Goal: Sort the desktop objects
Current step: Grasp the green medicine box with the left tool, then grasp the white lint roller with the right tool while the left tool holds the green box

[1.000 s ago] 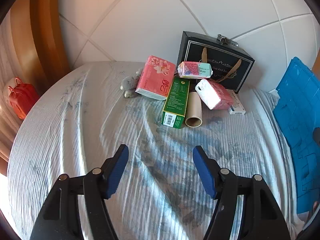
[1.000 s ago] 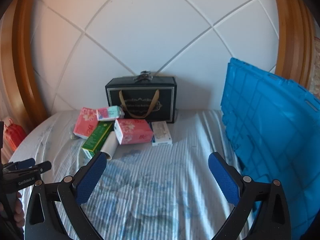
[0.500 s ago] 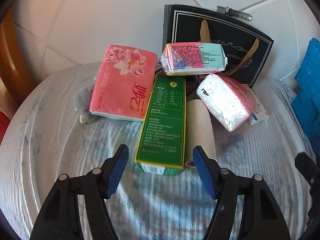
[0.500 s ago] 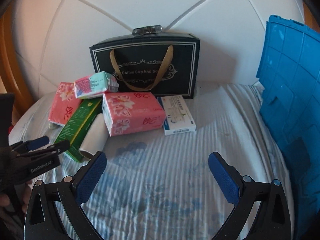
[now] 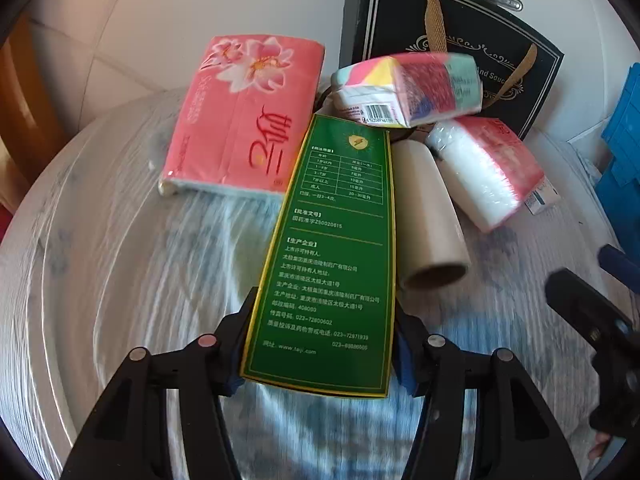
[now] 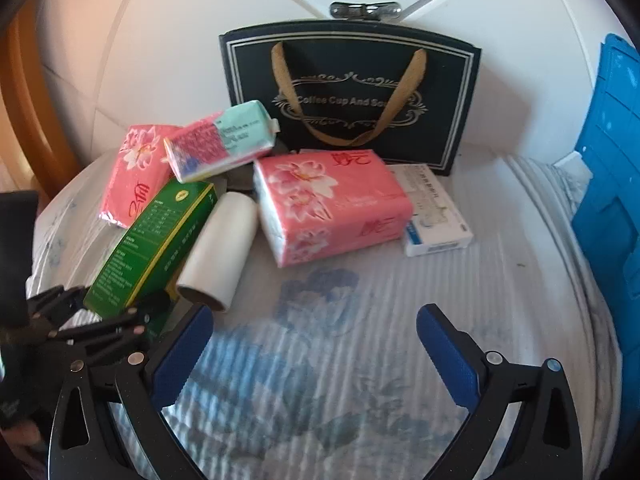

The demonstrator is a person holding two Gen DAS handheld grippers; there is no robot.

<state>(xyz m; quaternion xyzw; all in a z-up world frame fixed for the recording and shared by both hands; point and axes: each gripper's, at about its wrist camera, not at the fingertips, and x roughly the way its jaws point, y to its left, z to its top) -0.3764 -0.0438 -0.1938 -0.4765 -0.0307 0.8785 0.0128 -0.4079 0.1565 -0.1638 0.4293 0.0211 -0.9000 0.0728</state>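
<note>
A long green box (image 5: 332,240) lies on the striped sheet with its near end between the fingers of my left gripper (image 5: 324,320). The jaws are closing and the pads sit against both long sides. Beside it lie a beige roll (image 5: 428,216), a pink tissue pack (image 5: 244,116) and a small multicoloured tissue pack (image 5: 416,88). My right gripper (image 6: 314,320) hangs open over bare sheet, in front of a second pink tissue pack (image 6: 332,204) and a white-and-blue carton (image 6: 436,216). The left gripper (image 6: 100,312) shows at the right wrist view's left edge.
A black gift bag (image 6: 352,92) with gold handles stands against the white padded wall behind the pile. A blue plastic crate (image 6: 608,184) rises along the right side. Wooden trim (image 6: 28,120) frames the left. Open sheet (image 6: 340,380) lies in front of the pile.
Both grippers have come down and forward toward the pile. The left jaws, wide apart before, have narrowed around the green box's near end. The right jaws stay wide.
</note>
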